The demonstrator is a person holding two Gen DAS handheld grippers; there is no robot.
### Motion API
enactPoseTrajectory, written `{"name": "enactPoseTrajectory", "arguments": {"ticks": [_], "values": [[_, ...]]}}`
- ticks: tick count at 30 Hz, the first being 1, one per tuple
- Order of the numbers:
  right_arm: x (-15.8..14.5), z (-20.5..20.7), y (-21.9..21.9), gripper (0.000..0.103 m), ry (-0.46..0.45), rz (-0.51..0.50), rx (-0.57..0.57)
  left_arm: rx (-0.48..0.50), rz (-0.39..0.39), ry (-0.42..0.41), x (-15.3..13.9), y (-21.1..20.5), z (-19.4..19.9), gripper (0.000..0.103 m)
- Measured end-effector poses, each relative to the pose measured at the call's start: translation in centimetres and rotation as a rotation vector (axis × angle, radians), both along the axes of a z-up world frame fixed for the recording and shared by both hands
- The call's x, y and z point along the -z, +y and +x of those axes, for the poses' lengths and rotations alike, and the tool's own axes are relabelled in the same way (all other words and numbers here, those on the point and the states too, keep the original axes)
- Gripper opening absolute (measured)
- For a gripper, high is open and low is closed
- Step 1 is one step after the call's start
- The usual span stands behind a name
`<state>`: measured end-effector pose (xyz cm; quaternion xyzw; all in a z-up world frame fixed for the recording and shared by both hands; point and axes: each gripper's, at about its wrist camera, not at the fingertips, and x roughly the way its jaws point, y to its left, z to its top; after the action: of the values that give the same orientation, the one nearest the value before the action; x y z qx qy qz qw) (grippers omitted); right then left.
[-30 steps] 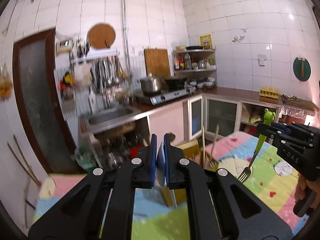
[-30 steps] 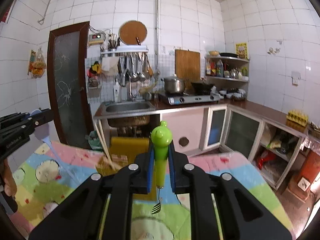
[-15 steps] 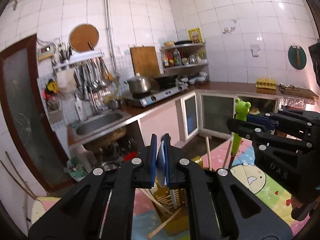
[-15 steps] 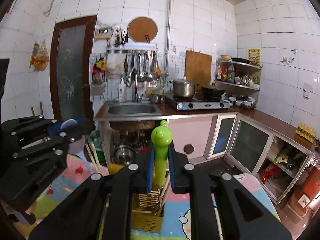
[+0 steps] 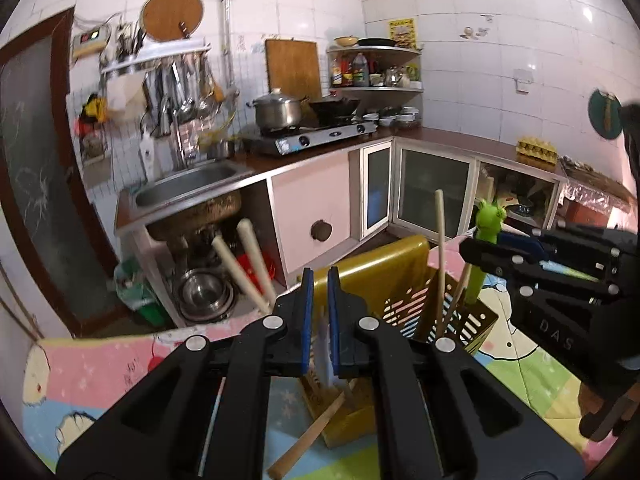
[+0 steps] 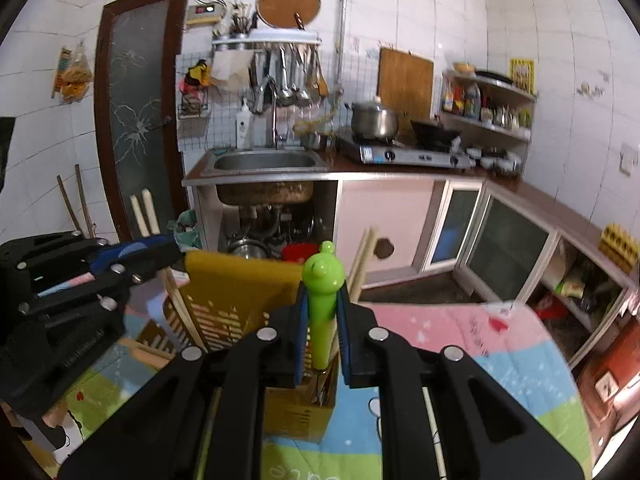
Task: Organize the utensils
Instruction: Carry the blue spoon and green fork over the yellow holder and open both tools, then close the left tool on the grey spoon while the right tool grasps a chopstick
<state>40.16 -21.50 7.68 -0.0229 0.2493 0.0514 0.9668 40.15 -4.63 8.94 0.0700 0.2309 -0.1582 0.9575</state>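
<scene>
Both my grippers have dropped toward the yellow caddy [image 5: 372, 272] since a second ago; it was low and far then, and now it fills the middle of both views, right under my fingers.

My right gripper [image 6: 322, 332] is clenched on the fork [image 6: 322, 300], blue pads squeezing its green frog-headed handle. The handle stands upright, frog head at twelve o'clock above my fingertips, the metal stem going down at six o'clock into the caddy's near compartment. The tines are too dark to make out. In the left view that fork [image 5: 486, 240] shows at three o'clock, its lower end inside the caddy's right-hand slotted section.

My left gripper [image 5: 318, 320] is clamped nearly shut on a thin pale blue utensil [image 5: 325, 344], held edge-on between the pads. It hangs down at six o'clock over the caddy; what sort of utensil it is I can't tell.

Wooden chopsticks [image 5: 440, 256] already lean out of the caddy, tips toward one o'clock, and two thick pale sticks [image 5: 248, 264] angle off at ten o'clock. The caddy sits on a cartoon-print tablecloth [image 5: 100, 376], pink, blue and green.
</scene>
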Motion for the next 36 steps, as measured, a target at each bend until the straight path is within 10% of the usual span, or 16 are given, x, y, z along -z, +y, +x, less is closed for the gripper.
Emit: {"name": "enactPoseTrajectory", "arguments": {"ticks": [4, 8, 15, 36], "values": [[0.0, -0.5, -0.6, 0.015, 0.036, 0.024, 0.013, -0.027, -0.046, 0.017, -0.7, 1.3, -0.5, 0.013], [-1.6, -2.0, -1.5, 0.047, 0.020, 0.034, 0.052, -0.066, -0.082, -0.027, -3.0, 2.6, -2.6, 0.061], [-2.9, -6.9, -2.8, 0.060, 0.025, 0.046, 0.137, -0.146, -0.121, -0.059, -5.4, 4.9, -7.8, 0.098], [13.2, -12.2, 0.9, 0.054, 0.352, 0.075, 0.290, -0.297, -0.029, 0.157, 8.6, 9.0, -13.2, 0.098]]}}
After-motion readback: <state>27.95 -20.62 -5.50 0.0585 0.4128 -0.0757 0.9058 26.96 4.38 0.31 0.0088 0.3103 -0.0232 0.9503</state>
